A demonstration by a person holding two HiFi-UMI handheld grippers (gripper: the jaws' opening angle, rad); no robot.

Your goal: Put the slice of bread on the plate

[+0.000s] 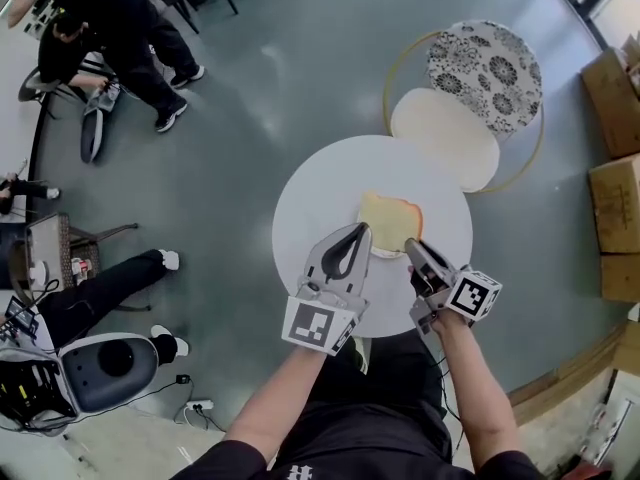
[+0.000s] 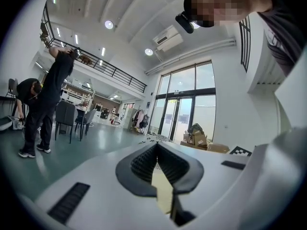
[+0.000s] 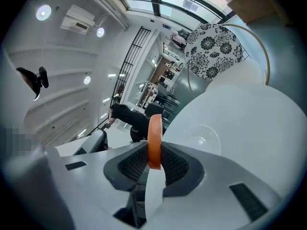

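While my right gripper (image 1: 412, 244) clamps the orange crust of the slice of bread (image 1: 390, 220), both jaws pressing on its edge, the slice sits face-up over the middle of the round white table (image 1: 300, 208). From my head view the bread covers most of the clear plate (image 3: 204, 139), with a pale rim peeking out at its near side. I cannot tell whether the slice is touching the plate or is just above it.

My left gripper (image 1: 360, 230) points level with its tips at the bread's left edge. Its jaws are closed together at the tips. A pale yellow strip shows in the slit behind them, possibly the bread, though that view is too tight to be sure.

Beyond the table stands a chair with a patterned cushion (image 1: 485, 73), and cardboard boxes (image 1: 615, 98) line the right side.
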